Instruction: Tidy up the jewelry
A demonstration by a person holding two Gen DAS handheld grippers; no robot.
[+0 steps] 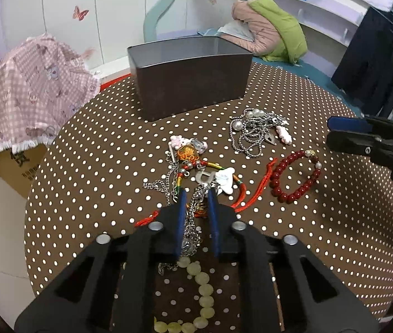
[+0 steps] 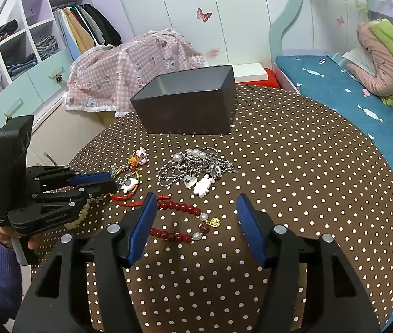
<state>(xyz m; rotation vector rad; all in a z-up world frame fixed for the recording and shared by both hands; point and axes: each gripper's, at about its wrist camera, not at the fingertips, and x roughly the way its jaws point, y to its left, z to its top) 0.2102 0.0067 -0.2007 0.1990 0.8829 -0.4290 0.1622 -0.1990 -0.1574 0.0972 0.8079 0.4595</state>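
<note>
Left wrist view: the left gripper (image 1: 197, 194), fingers narrowed, pinches a tangled silver chain (image 1: 193, 222); the right gripper (image 2: 196, 202) gapes wide over a red bead bracelet (image 2: 181, 222) near the table's (image 2: 307, 194) middle.

Jewelry scattered before open dark box (image 2: 188, 111)

Red bead bracelet (image 2: 181, 222), silver chains (image 2: 193, 169), tangled charms (image 1: 196, 172), pale green beads (image 1: 199, 291).

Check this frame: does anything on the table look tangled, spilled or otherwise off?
Yes. The silver chains lie knotted in one clump with pearls and a heart pendant, and the colored cords and charms by the left claw form a second snarl. The gray box sits upright.
</note>
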